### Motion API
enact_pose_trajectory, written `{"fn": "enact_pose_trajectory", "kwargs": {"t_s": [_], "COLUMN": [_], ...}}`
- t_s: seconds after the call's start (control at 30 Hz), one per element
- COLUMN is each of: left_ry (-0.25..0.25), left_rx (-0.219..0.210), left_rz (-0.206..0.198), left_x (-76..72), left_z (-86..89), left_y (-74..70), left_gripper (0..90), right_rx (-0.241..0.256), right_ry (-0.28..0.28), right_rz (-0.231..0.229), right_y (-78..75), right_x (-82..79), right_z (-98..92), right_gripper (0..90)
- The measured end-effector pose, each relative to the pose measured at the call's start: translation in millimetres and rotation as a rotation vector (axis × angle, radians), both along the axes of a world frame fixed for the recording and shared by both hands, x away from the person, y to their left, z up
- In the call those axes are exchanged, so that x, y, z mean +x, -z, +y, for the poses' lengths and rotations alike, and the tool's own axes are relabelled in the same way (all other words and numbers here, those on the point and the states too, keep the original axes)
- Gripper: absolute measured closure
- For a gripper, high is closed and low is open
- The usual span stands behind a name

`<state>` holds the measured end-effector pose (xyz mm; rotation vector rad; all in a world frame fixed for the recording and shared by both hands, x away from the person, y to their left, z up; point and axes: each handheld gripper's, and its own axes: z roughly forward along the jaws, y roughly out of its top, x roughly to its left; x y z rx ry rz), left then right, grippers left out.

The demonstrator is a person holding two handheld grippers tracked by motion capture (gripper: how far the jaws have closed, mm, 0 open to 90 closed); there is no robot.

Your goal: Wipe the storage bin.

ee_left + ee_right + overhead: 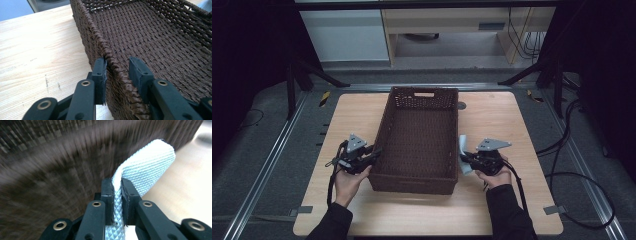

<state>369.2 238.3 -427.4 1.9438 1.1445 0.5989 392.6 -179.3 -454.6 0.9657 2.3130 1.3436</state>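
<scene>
Cloth, pale blue and woven in a fine diamond pattern, is pinched flat in the right gripper, whose fingers press together on a folded edge of it. In the high view the cloth hangs just outside the right wall of the brown wicker basket, which sits in the middle of the tabletop.

It looks light and limp: the free part bends over above the grip instead of standing straight, so it will likely droop and swing when carried. The textured weave should give the fingers decent purchase, and a hold on a doubled edge, as here, seems the safest place, since a single layer could slide out.

The left gripper straddles the braided rim of the basket's left wall near the near corner, one of its fingers outside touching the rim and the other inside with a gap left, so they are spread and not yet clamped. The basket seems stiff yet light and empty; its thick rim is the natural place to steady it, though the weave may flex a little under pressure.
</scene>
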Motion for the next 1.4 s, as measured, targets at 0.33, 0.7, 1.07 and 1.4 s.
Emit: {"fn": "enact_pose_trajectory", "kwargs": {"t_s": [0.33, 0.7, 1.07, 1.4], "left_ry": [-0.001, 0.001, 0.001, -0.003], "left_rx": [0.000, 0.004, 0.006, 0.007], "left_rz": [0.001, 0.001, 0.001, 0.001], "left_x": [-0.1, 0.0, -0.4, -0.3], "left_z": [-0.4, -0.7, -0.8, -1.8], "left_y": [-0.2, -0.4, -0.3, -0.8], "left_gripper": [66.7, 66.8, 66.7, 67.0], "right_rx": [0.013, -0.059, 0.047, -0.009], "right_ry": [-0.039, -0.044, -0.050, -0.060], "right_rz": [-0.059, 0.080, -0.063, 0.001], "right_y": [-20.4, 25.0, -19.1, 4.5], "right_x": [-16.3, -22.3, -35.7, -38.6], "right_z": [1.4, 7.7, 2.7, 6.5], "right_gripper": [82.3, 82.3, 82.2, 82.3]}}
